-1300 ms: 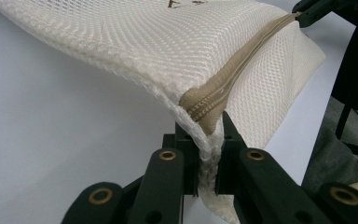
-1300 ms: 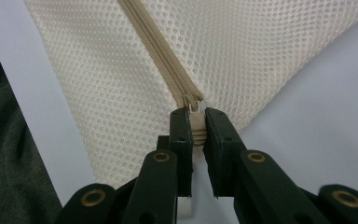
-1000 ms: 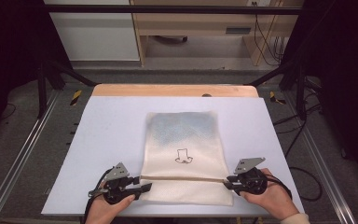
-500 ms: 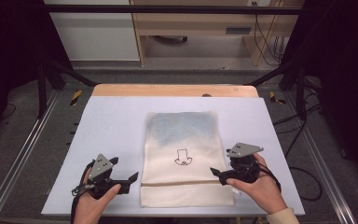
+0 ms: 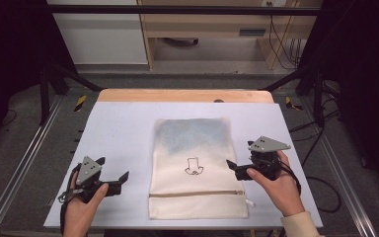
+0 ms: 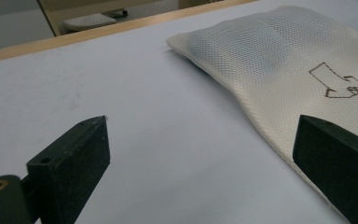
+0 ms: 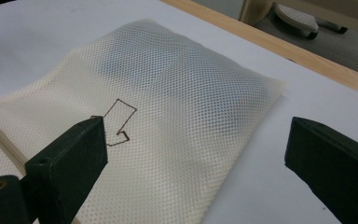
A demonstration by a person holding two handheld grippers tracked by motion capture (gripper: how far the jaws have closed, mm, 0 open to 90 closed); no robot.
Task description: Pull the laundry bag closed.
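high view, lower left of the frame: the left gripper, black with a grey three-cornered plate on top, is held in a hand over bare table, jaws spread wide with nothing between them; they have just been opening. in the lower right the right gripper, same build, is held just off the right edge of the bag, jaws also spread and empty, also just opened. between them, lower centre, lies the cream mesh laundry bag with a zip across its near end and a small dark line drawing at its middle; a blue-grey shape shows through the mesh at its far end. it lies flat, its near edge close to the table's front edge.

the pale blue-white table top has open room on both sides of the bag and beyond it. a light wooden strip runs along the far edge. past that, in the upper part of the frame, grey floor, dark metal frame legs and a pale wooden bench.

in the left gripper view the bag lies at the upper right, clear of the jaws. in the right gripper view the bag fills the middle, below and beyond the jaws.

a second ago both grippers were at the bag's zip end, one at each side; now both have drawn away outward and the bag lies loose.
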